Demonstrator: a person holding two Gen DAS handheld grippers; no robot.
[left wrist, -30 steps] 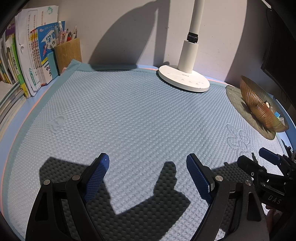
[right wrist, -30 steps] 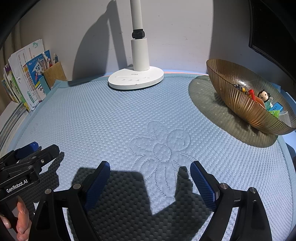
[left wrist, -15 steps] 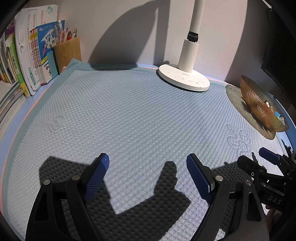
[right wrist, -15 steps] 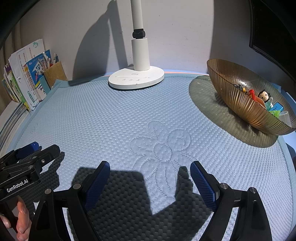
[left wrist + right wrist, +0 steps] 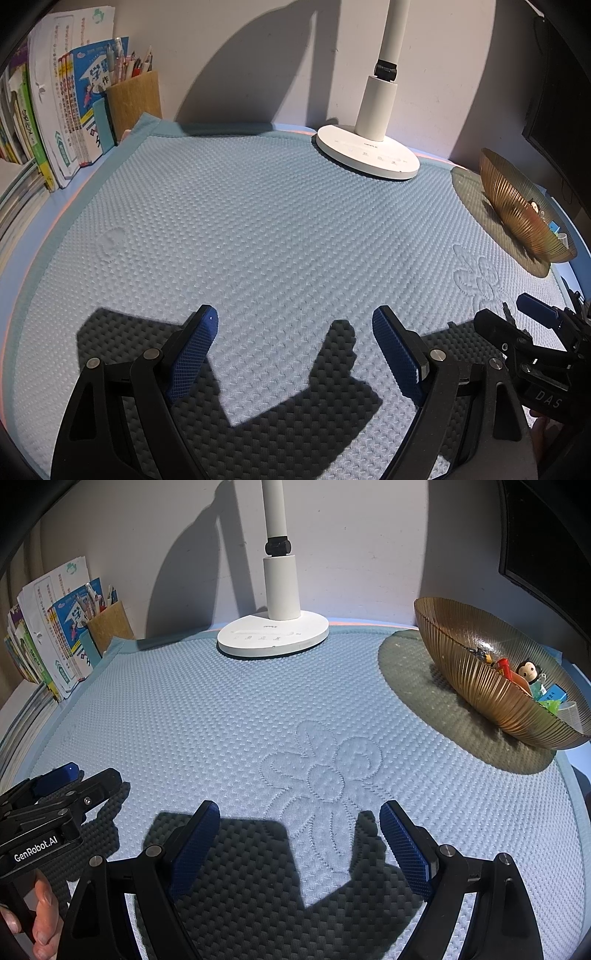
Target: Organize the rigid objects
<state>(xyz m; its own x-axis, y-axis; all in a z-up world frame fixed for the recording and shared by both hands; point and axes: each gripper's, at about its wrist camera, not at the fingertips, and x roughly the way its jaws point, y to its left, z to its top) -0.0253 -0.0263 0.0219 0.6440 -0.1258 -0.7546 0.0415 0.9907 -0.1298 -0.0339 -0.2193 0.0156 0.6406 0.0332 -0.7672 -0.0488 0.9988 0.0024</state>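
Note:
A ribbed gold bowl [image 5: 476, 675] stands at the right of the blue quilted mat [image 5: 258, 720] and holds several small toys, among them a monkey figure [image 5: 529, 672] and a red piece [image 5: 503, 666]. The bowl also shows in the left wrist view [image 5: 517, 206]. My left gripper [image 5: 295, 347] is open and empty over the mat's near part. My right gripper [image 5: 299, 838] is open and empty over the stitched flower [image 5: 321, 771]. Each gripper shows at the edge of the other's view, the right gripper [image 5: 532, 321] and the left gripper [image 5: 70, 779].
A white lamp base [image 5: 273, 633] with its post stands at the back middle. Books [image 5: 55, 122] and a brown pen holder [image 5: 135, 99] line the back left. A dark monitor [image 5: 546, 546] is at the far right. The mat [image 5: 258, 229] lies between them.

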